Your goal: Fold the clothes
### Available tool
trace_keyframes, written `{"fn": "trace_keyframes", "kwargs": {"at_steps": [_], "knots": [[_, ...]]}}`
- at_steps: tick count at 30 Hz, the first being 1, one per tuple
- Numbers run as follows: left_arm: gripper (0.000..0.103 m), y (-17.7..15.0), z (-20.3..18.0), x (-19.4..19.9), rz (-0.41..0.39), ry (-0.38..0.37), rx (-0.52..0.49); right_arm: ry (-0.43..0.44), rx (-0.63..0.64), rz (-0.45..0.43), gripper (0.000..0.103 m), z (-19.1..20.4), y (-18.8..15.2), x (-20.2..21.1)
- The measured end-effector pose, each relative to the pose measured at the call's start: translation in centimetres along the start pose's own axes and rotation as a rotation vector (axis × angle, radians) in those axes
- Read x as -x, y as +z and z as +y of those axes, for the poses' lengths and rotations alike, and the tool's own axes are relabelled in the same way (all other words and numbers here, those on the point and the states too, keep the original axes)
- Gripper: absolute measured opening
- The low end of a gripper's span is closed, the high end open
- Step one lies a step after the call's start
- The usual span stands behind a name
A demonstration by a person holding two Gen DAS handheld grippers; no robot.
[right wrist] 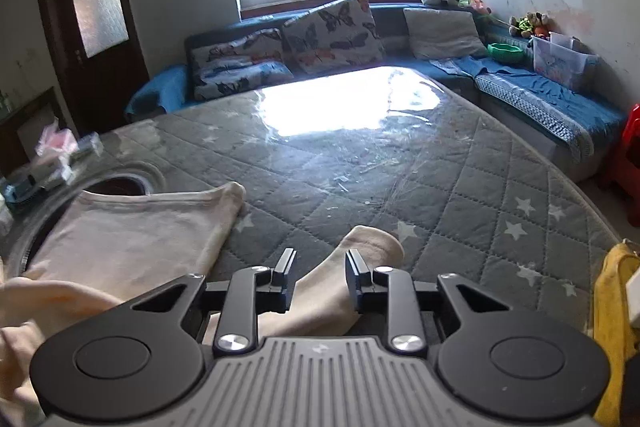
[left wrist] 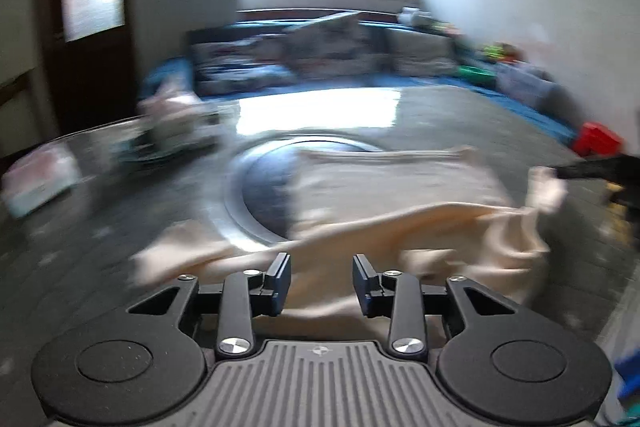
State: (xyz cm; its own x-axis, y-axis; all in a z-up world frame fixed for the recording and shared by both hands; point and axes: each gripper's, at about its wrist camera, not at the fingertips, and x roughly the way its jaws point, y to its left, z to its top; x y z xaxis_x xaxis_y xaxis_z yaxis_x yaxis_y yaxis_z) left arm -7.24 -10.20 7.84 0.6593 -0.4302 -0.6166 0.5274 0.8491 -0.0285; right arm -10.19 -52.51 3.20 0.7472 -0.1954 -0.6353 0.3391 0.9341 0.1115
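A cream garment (left wrist: 400,211) lies spread on the grey quilted table, partly over a round recessed ring (left wrist: 256,195). The left wrist view is motion-blurred. My left gripper (left wrist: 322,277) is open, low over the near edge of the cloth, with nothing between its fingers. In the right wrist view the garment's body (right wrist: 132,239) lies at the left and a sleeve (right wrist: 344,283) runs up between the fingers of my right gripper (right wrist: 320,275), which is open around it, not closed. The right gripper's tip also shows at the right of the left wrist view (left wrist: 592,169), beside a raised bit of cloth.
The quilted star-pattern table cover (right wrist: 460,187) stretches ahead under glossy plastic. Small packets and clutter (right wrist: 56,155) sit at the table's left edge. A blue sofa with butterfly cushions (right wrist: 328,35) stands behind. A yellow item (right wrist: 616,327) and a red stool (right wrist: 628,163) are at the right.
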Motion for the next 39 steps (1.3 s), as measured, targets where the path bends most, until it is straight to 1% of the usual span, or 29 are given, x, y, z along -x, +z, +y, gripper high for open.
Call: {"fn": "trace_keyframes", "kwargs": {"at_steps": [4,8,11,12,13,15,16,17,18,19,23,26,28,31,33,34,38,39], "knots": [[0.041,0.4,-3.4,-2.2,0.035,-0.103,-0.079,-0.03,0.009,0.035,0.028,0.1,0.4,-2.3],[0.041,0.6,-5.1,-3.8,0.06,-0.153,-0.114,-0.067,0.036,0.065,0.029,0.5,0.7,-4.5],[0.04,0.4,-5.4,-4.6,0.077,-0.171,-0.124,-0.096,0.075,0.067,0.029,1.2,0.6,-5.2],[0.04,0.3,-5.4,-4.7,0.082,-0.174,-0.126,-0.107,0.09,0.066,0.026,1.5,0.6,-5.4],[0.038,0.2,-5.4,-4.9,0.087,-0.178,-0.127,-0.118,0.104,0.064,0.018,1.7,0.6,-5.5],[0.036,0.1,-5.4,-5.3,0.096,-0.186,-0.131,-0.126,0.121,0.059,0.006,1.7,0.7,-5.5],[0.032,0.0,-5.4,-5.5,0.101,-0.19,-0.133,-0.126,0.125,0.056,0.003,1.7,0.9,-5.5],[0.024,-0.1,-5.4,-5.7,0.106,-0.194,-0.134,-0.125,0.127,0.05,0.003,1.6,1.0,-5.4],[0.02,-0.2,-5.4,-5.9,0.111,-0.198,-0.136,-0.12,0.121,0.033,0.002,1.4,1.3,-5.0],[0.013,-0.3,-5.4,-6.1,0.115,-0.202,-0.138,-0.113,0.112,0.009,0.002,1.2,1.6,-4.2],[0.004,-0.5,-5.5,-5.8,0.106,-0.213,-0.146,-0.093,0.084,-0.091,0.002,0.5,2.8,-0.6],[0.002,-0.7,-5.7,-5.2,0.092,-0.23,-0.157,-0.12,0.086,-0.153,0.002,-0.3,2.9,2.4],[0.002,-0.8,-5.9,-4.7,0.083,-0.246,-0.165,-0.165,0.098,-0.185,0.0,-0.8,2.7,4.1],[0.002,-1.2,-6.1,-3.6,0.077,-0.275,-0.19,-0.231,0.106,-0.192,0.0,-1.7,2.2,5.9],[0.002,-1.6,-6.4,-2.8,0.078,-0.28,-0.218,-0.217,0.117,-0.162,0.002,-2.0,1.7,6.4],[0.002,-1.8,-6.4,-2.5,0.078,-0.282,-0.231,-0.19,0.119,-0.15,0.005,-1.8,1.4,6.6],[0.002,-2.5,-6.3,-1.4,0.079,-0.288,-0.284,-0.053,0.133,-0.088,0.011,-0.3,0.4,6.6],[0.002,-2.6,-6.3,-1.2,0.08,-0.284,-0.292,-0.019,0.143,-0.071,0.016,0.2,0.3,6.4]]}}
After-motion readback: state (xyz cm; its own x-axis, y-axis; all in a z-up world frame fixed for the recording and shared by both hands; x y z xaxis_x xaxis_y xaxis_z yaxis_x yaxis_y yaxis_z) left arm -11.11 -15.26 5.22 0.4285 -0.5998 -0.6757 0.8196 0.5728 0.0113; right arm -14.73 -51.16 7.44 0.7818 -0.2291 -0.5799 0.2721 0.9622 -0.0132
